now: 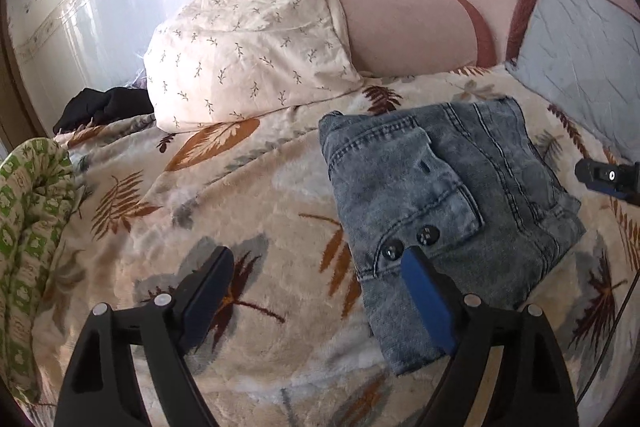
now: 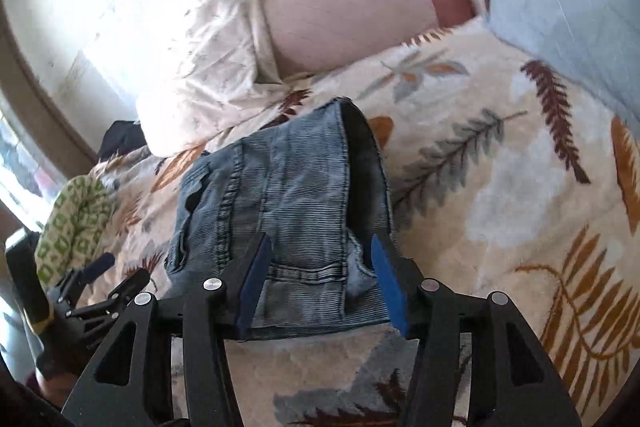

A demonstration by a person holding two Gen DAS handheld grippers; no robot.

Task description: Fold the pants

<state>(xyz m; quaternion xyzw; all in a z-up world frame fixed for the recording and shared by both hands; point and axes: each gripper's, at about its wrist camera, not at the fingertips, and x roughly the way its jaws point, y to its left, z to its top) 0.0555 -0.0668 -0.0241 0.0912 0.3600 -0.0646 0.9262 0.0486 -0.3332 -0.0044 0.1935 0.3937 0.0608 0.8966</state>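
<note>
A leaf-print blanket [image 1: 280, 339] lies beneath both tongs. Ahead of the left tongs sits a cream duvet [image 1: 248, 47], left of it a green cloth [image 1: 28, 211], far right a grey pillow [image 1: 580, 67].

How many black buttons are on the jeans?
2: one button sits near the pocket's lower corner, the other button just right of it on the jeans. Folds may hide more.

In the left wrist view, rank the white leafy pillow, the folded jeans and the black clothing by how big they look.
Largest to smallest:
1. White leafy pillow
2. Folded jeans, close in size but nearer the camera, so unsure
3. Black clothing, clearly smallest, partly hidden
</note>
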